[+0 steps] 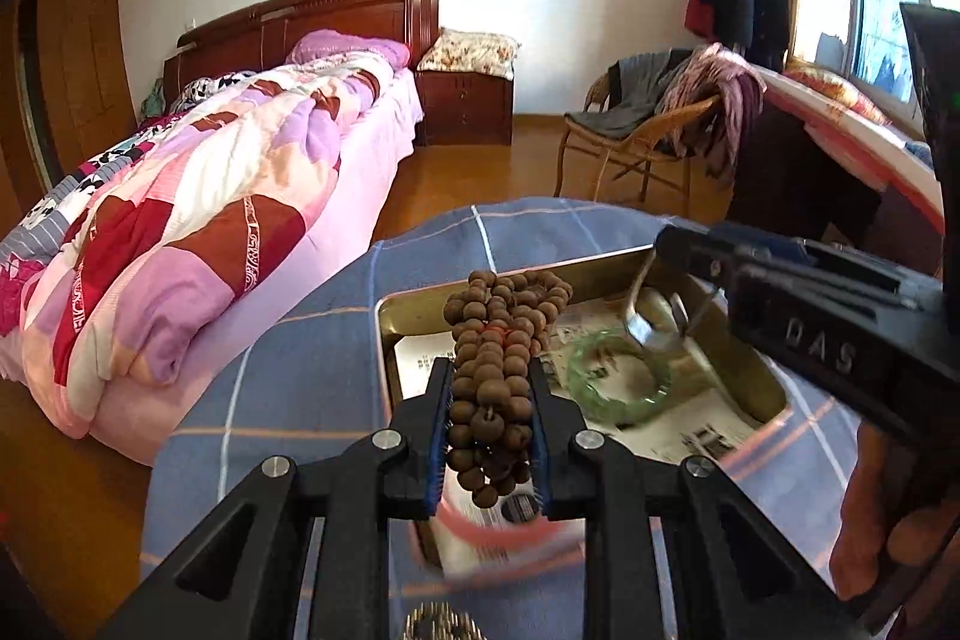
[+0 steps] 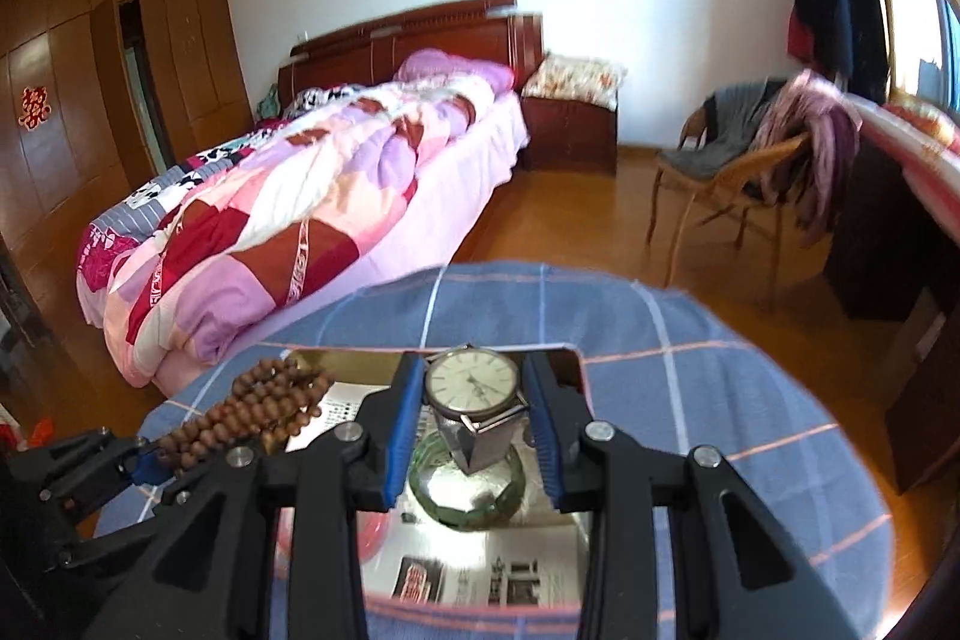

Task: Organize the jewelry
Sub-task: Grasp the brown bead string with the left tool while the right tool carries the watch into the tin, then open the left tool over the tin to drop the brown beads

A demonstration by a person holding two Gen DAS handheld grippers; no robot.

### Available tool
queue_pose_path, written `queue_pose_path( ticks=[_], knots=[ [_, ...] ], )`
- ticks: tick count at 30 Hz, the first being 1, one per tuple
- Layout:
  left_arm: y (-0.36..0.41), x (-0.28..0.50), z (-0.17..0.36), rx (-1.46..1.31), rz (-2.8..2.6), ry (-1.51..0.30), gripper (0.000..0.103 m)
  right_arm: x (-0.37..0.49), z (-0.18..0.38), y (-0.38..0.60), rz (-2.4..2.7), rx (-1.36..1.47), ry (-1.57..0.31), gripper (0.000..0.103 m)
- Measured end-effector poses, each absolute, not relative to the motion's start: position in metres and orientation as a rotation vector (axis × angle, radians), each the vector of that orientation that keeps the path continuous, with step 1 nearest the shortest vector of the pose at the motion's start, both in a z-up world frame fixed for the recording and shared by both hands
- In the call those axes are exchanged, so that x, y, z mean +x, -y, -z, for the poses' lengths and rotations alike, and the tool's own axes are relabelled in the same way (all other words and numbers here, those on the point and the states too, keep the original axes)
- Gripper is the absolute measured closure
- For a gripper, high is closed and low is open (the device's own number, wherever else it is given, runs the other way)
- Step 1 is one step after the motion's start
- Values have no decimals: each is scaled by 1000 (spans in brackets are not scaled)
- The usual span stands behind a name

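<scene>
My left gripper [image 1: 489, 370] is shut on a bunch of brown wooden beads [image 1: 498, 334], which hang over the near left part of a gold metal tray [image 1: 408, 307] lined with printed paper. My right gripper [image 2: 474, 370] is shut on a wristwatch [image 2: 472, 381] with a white dial and a silver mesh band, held above the tray [image 2: 336, 361]. A green bangle [image 2: 510, 502] lies in the tray under the watch. In the left wrist view the right gripper [image 1: 666, 280] comes in from the right with the watch [image 1: 651, 319] over the green bangle [image 1: 651, 403]. The right wrist view shows the left gripper [image 2: 141, 460] and beads [image 2: 258, 412] at lower left.
The tray sits on a small round table under a blue checked cloth [image 2: 690, 400]. A blurred pink bangle [image 1: 498, 532] lies at the tray's near end. A bed [image 1: 210, 220] stands to the left, a wicker chair [image 1: 636, 142] with clothes at the far right. A hand [image 1: 888, 520] grips the right tool.
</scene>
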State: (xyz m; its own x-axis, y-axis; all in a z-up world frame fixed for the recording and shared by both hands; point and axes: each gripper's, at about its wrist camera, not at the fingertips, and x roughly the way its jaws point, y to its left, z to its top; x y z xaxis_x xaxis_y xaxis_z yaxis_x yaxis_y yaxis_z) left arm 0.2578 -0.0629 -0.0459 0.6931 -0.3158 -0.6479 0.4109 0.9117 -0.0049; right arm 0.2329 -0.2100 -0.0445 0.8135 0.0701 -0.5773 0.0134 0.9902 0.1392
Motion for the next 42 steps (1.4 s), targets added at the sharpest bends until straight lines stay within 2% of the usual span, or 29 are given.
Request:
queue_pose_path(
  ticks=[7,9,10,11,12,13,15,17,31,42],
  knots=[
    [84,282,80,227,359,-790,81,238,67,222,-49,163,-669,63],
    [88,283,85,254,334,-804,79,232,60,226,-31,168,-638,43],
    [88,283,85,259,328,-809,77,233,55,229,-22,174,-616,41],
    [87,281,83,260,324,-814,69,225,46,232,-2,181,-574,41],
    [86,279,81,257,325,-815,56,223,41,233,8,182,-558,41],
    [84,275,76,250,332,-800,51,214,33,236,40,180,-532,41],
    [78,262,64,243,331,-755,34,204,28,240,106,174,-515,41],
    [74,253,55,240,321,-718,30,188,28,248,161,181,-515,41],
    [23,174,51,133,277,-719,30,114,53,248,190,228,-616,41],
    [-5,134,61,107,250,-745,30,93,70,228,142,183,-690,41]
  ],
)
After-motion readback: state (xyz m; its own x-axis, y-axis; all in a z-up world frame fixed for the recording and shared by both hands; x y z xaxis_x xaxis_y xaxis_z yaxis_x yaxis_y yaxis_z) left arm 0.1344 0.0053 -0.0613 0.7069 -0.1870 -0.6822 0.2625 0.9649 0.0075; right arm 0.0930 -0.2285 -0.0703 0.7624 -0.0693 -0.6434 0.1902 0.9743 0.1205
